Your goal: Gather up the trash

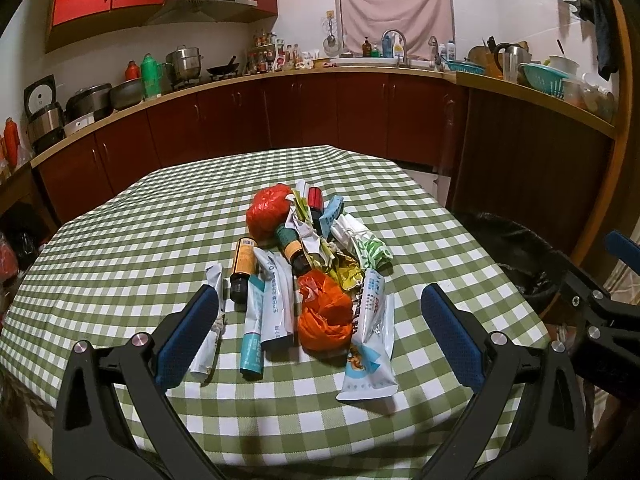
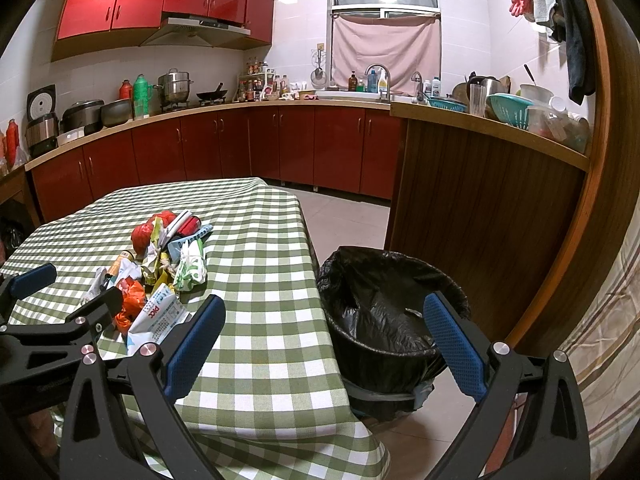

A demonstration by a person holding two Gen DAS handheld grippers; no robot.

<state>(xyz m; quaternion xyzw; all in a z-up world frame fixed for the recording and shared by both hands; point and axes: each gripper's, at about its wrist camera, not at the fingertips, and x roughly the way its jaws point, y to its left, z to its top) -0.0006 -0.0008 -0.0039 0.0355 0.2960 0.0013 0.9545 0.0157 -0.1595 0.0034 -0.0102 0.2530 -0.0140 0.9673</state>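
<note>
A pile of trash (image 1: pixel 316 264) lies on the green checked table (image 1: pixel 160 216): an orange plastic bag (image 1: pixel 324 312), a red bag (image 1: pixel 268 210), small brown bottles (image 1: pixel 243 270), white and blue wrappers (image 1: pixel 370 340) and crumpled paper. My left gripper (image 1: pixel 320 320) is open and empty, low over the near end of the pile. My right gripper (image 2: pixel 324 336) is open and empty, between the table's right edge and a black-lined trash bin (image 2: pixel 384 320) on the floor. The pile also shows in the right wrist view (image 2: pixel 160 272).
The bin also shows at the right edge of the left wrist view (image 1: pixel 516 248). Red kitchen cabinets (image 2: pixel 200 152) and a cluttered counter run behind the table. A wooden counter end (image 2: pixel 480 208) stands just behind the bin. Tiled floor (image 2: pixel 344 216) lies between them.
</note>
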